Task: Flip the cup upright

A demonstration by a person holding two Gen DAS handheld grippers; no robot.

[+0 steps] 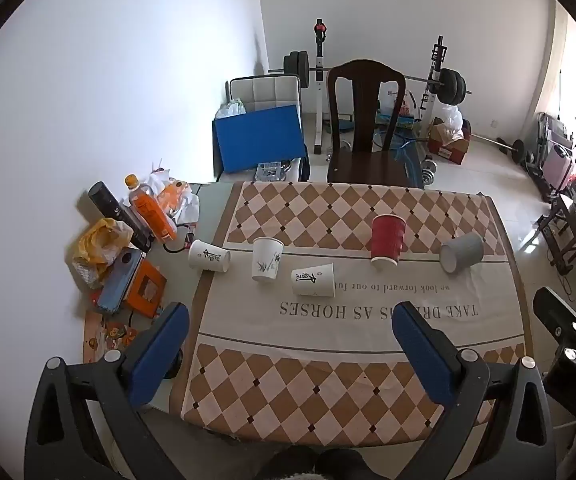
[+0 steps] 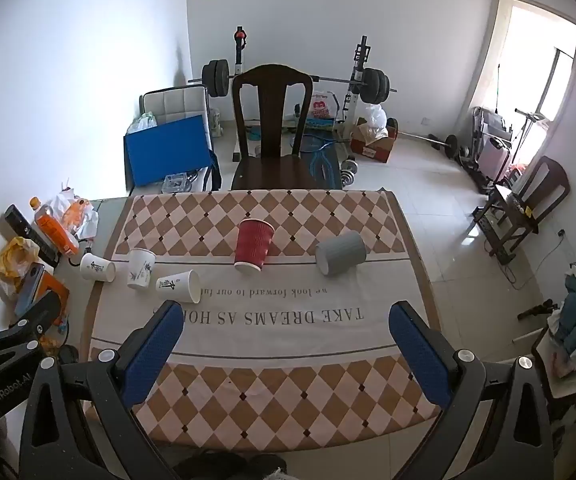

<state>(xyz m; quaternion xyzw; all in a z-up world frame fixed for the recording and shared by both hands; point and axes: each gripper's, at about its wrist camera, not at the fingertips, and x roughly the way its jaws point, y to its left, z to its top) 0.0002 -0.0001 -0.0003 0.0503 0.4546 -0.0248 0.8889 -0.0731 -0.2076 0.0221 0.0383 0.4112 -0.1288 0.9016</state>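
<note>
Cups are lying across the checkered tablecloth (image 1: 352,392) mid-frame: a red cup (image 1: 387,242) and grey cup (image 1: 460,252) toward the right, three white cups (image 1: 312,279) toward the left, all tipped or inverted. Left gripper (image 1: 290,324) and right gripper (image 2: 285,322) are hovering at the bottom of their frames, jaws spread wide, gripping nothing.

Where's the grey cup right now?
In both wrist views the grey cup lies on its side toward the right end of the tablecloth, just right of the red cup, far beyond both open grippers.
</note>
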